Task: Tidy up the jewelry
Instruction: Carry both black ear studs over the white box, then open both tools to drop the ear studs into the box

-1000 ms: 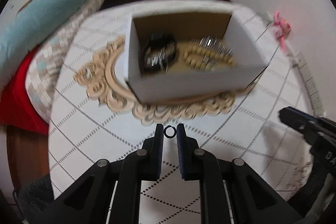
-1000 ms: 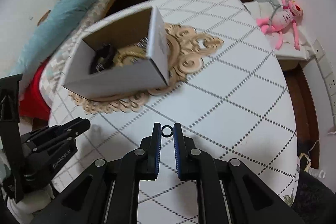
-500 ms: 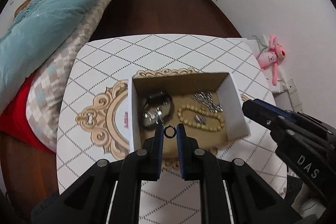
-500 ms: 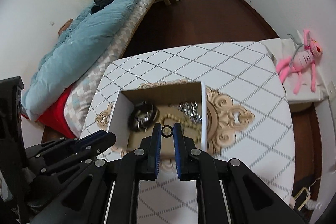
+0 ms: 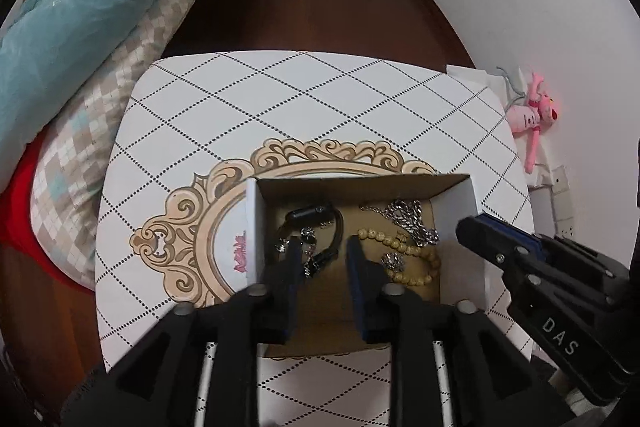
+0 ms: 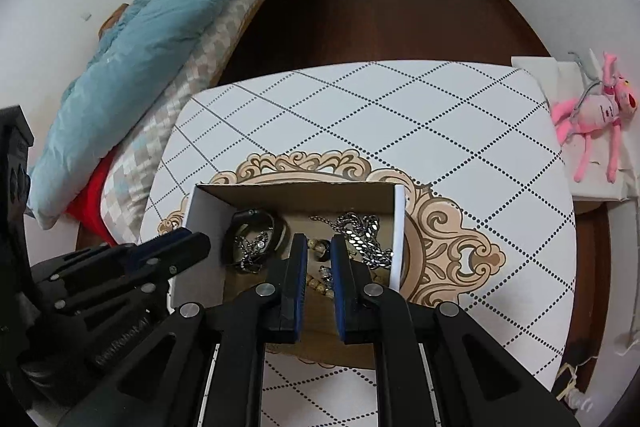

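I judged the step in hand to be dropping small pieces into the box, and doing it well started with the big things. The table (image 5: 320, 99), white with dotted diamonds, filled the middle of both views. The open cardboard box (image 5: 252, 227) sat on it at lower centre, over a gold scroll design. Both tools needed to be well inside the box walls before letting go, and low enough that nothing would bounce out.

The left tool (image 5: 323, 243) pointed down over the box floor. Its jaws had just been opening and nothing was between them. The right tool (image 6: 318, 241) hung over the middle of the box in its own view. Its jaws were nearly closed on a small dark ring (image 6: 322, 250), pinched at the very tips. I thought it should ease open slowly, clear of the right wall.

Inside the box, a black band (image 5: 316, 215) lay on the left. A heap of silver chain (image 5: 412, 223) lay at the upper right, with a loop of pale beads (image 5: 400, 255) below it. The ring was plain, thin and tiny, so it would be easy to lose.
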Tool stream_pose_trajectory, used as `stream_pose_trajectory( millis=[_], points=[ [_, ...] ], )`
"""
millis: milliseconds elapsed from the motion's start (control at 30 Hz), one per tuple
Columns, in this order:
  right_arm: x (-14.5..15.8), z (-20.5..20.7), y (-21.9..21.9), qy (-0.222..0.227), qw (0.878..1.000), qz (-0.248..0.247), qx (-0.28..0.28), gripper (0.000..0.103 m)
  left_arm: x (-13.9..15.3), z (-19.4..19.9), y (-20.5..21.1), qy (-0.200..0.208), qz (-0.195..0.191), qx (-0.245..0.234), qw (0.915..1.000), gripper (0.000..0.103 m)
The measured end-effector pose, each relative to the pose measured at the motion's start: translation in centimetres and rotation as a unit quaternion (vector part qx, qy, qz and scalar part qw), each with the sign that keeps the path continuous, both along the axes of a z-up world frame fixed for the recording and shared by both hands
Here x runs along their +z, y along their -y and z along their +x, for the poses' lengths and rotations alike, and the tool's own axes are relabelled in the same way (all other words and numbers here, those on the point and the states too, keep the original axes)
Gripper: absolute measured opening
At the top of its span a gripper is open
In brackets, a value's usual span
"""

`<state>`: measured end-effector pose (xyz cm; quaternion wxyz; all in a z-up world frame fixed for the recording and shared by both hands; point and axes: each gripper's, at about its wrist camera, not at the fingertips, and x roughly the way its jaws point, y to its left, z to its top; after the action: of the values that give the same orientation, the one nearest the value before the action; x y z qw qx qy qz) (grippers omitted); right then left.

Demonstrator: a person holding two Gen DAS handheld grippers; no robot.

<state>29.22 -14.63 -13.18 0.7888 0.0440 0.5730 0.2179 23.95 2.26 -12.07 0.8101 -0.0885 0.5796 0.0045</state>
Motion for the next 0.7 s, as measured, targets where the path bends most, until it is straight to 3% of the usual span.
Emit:
stream_pose_trajectory(
  millis=[33,100,233,267,333,400,600,700],
  points=[
    [0.0,0.1,0.1,-0.002,1.000,0.000,-0.002,0.018,0.2,0.0,-0.2,0.002,0.003,0.003,1.0000,0.039],
    [0.3,0.1,0.5,0.000,1.000,-0.001,-0.007,0.027,0.7,-0.2,-0.5,0.007,0.020,0.011,0.9997,0.067],
    [1.0,-0.3,1.3,0.009,1.000,-0.013,-0.015,0.030,1.1,-0.8,-1.0,0.008,0.043,0.017,0.9989,0.070],
    [1.2,-0.5,1.5,0.012,1.000,-0.019,-0.017,0.033,1.2,-1.0,-1.1,0.009,0.050,0.018,0.9986,0.076],
    [1.4,-0.9,2.0,0.018,0.999,-0.038,-0.025,0.060,1.2,-1.5,-1.2,0.015,0.066,0.021,0.9975,0.087],
    [1.5,-1.5,2.4,0.028,0.997,-0.067,-0.031,0.080,1.1,-2.0,-1.2,0.018,0.082,0.020,0.9963,0.098],
    [0.5,-3.2,2.9,0.036,0.992,-0.116,-0.038,0.102,-0.2,-3.4,-1.1,0.017,0.100,0.024,0.9945,0.103],
    [0.0,-3.8,3.0,0.039,0.989,-0.133,-0.042,0.102,-0.7,-4.0,-1.0,0.013,0.104,0.027,0.9941,0.103]
  ],
)
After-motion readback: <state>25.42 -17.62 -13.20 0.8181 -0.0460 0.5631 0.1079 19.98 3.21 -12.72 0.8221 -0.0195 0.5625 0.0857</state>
